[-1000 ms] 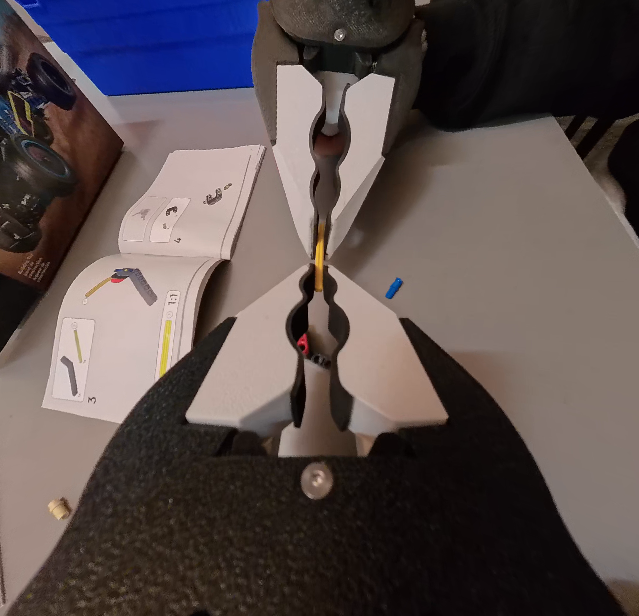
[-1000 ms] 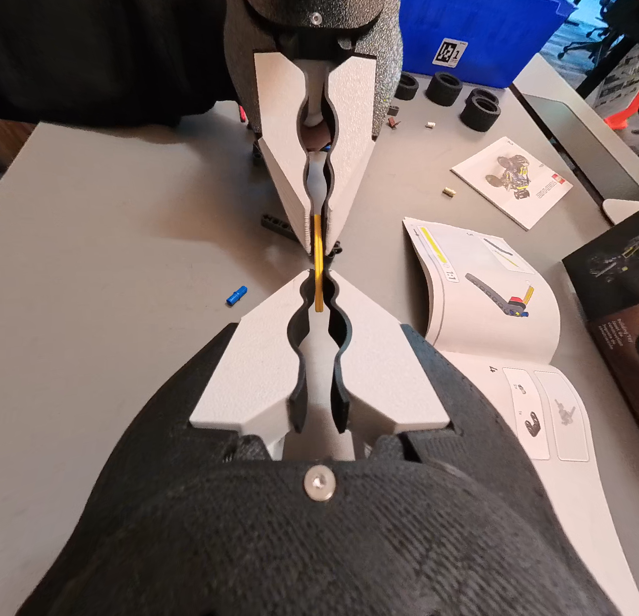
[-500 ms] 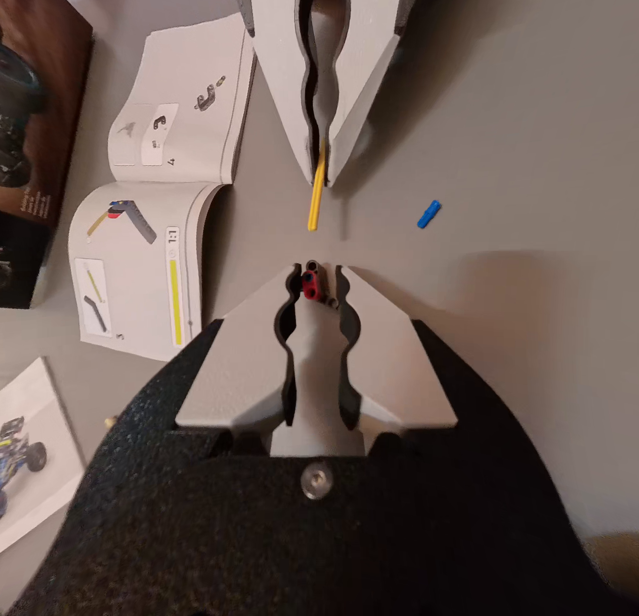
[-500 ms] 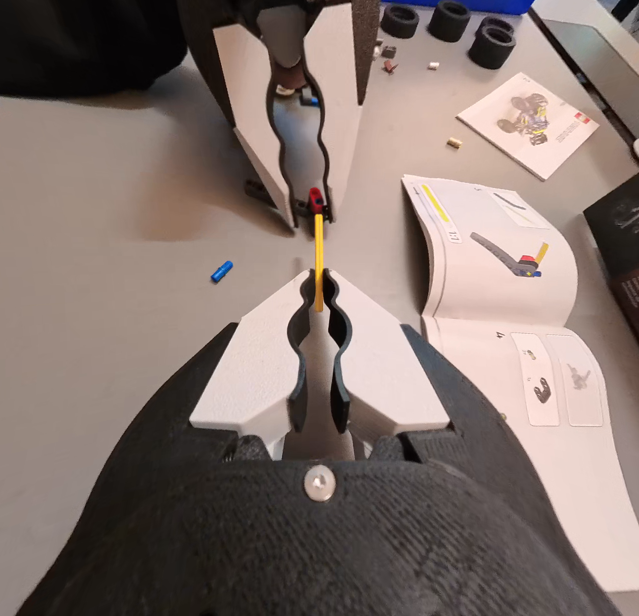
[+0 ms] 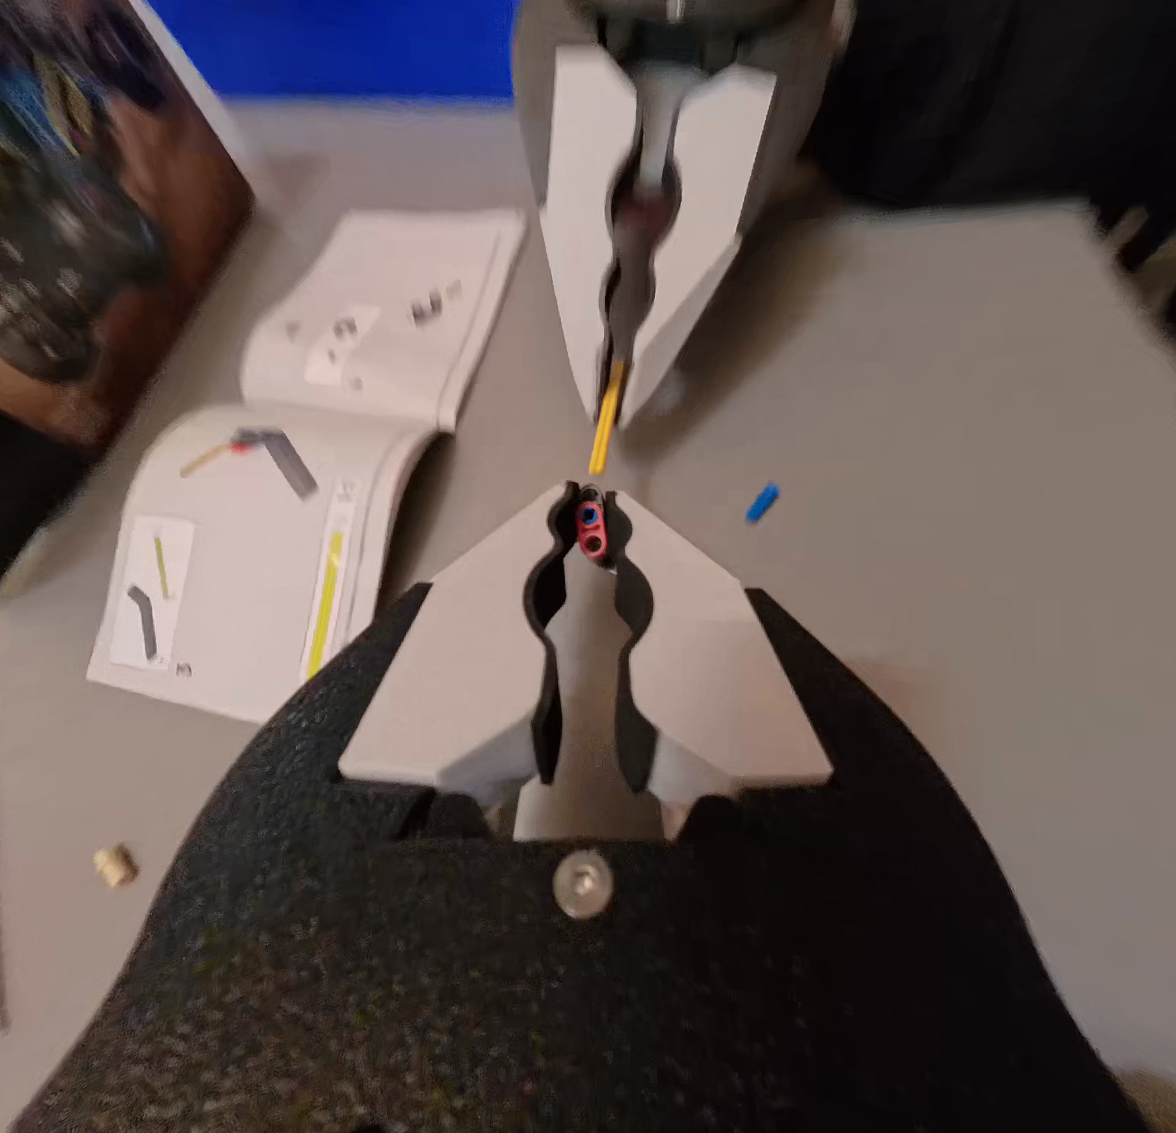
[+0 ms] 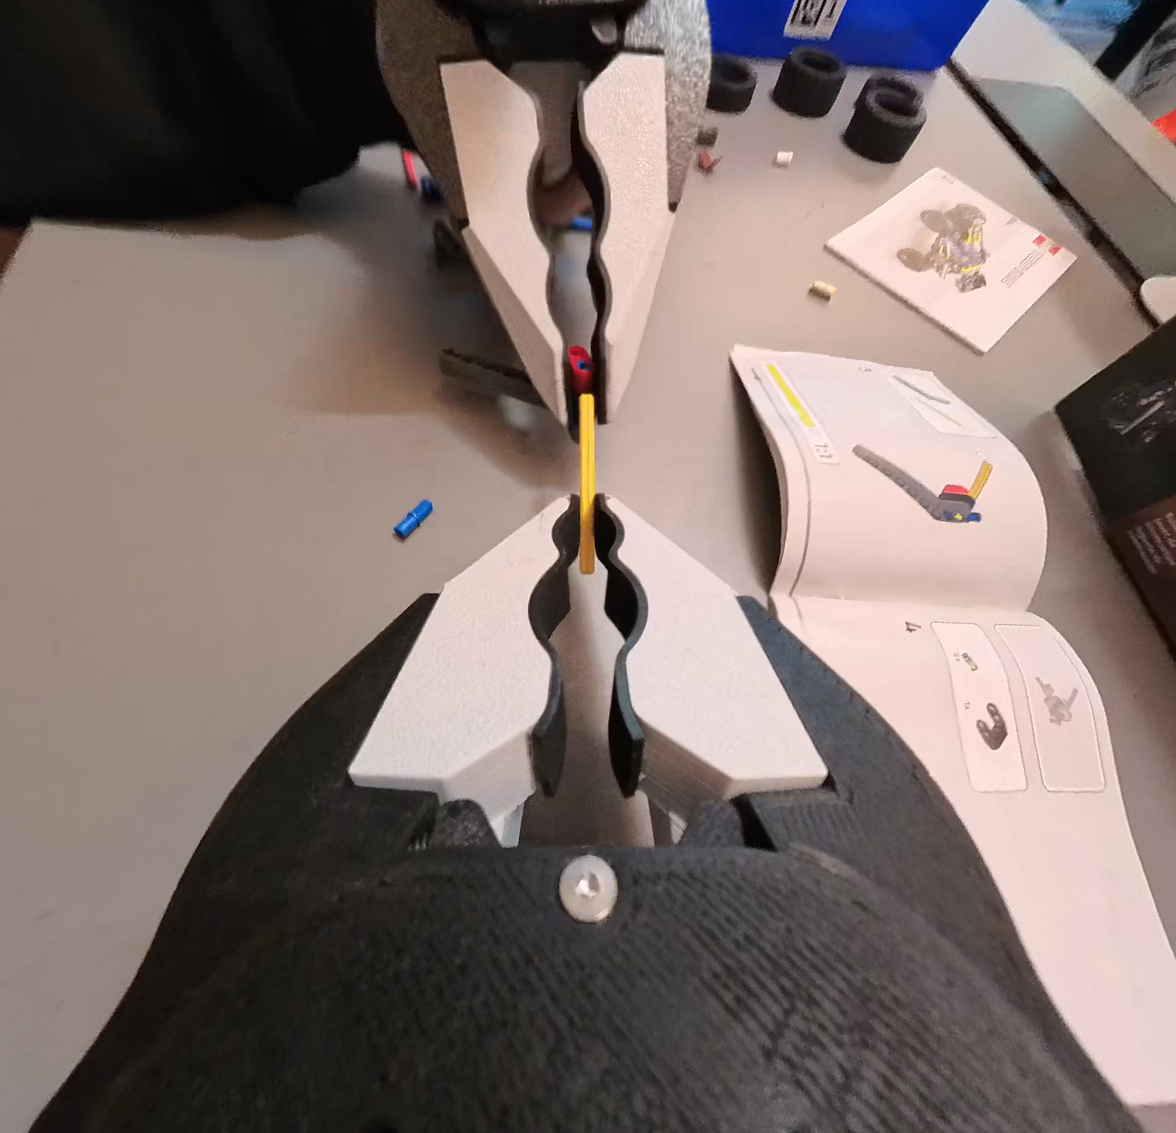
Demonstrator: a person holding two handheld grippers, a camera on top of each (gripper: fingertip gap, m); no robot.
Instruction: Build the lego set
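1. Since half a second ago the two grippers have closed in on each other again – the gap between the yellow axle (image 6: 587, 466) tip and the red connector (image 6: 579, 364) has pretty much gone, and in the right wrist view the axle end sits right at the connector.
2. Using the open instruction booklet (image 5: 267, 530) as the landmark, in the left wrist view: left of it the dark set box (image 5: 95, 211), below-left of it a small tan piece (image 5: 116, 865) on the grey table (image 5: 891, 593).
3. Just right of the booklet – the left gripper (image 5: 588, 498), jaws pinching the red connector (image 5: 592, 530) at the tips.
4. Up and right of the booklet, the right gripper (image 5: 611, 396) faces it, jaws pressed on the yellow axle (image 5: 608, 428), which sticks out toward the connector.
5. Further right of the booklet, a loose blue pin (image 5: 762, 503) lies on the table, apart from both grippers.
6. Left view is motion-blurred, so I can't tell whether the axle is actually in the hole.
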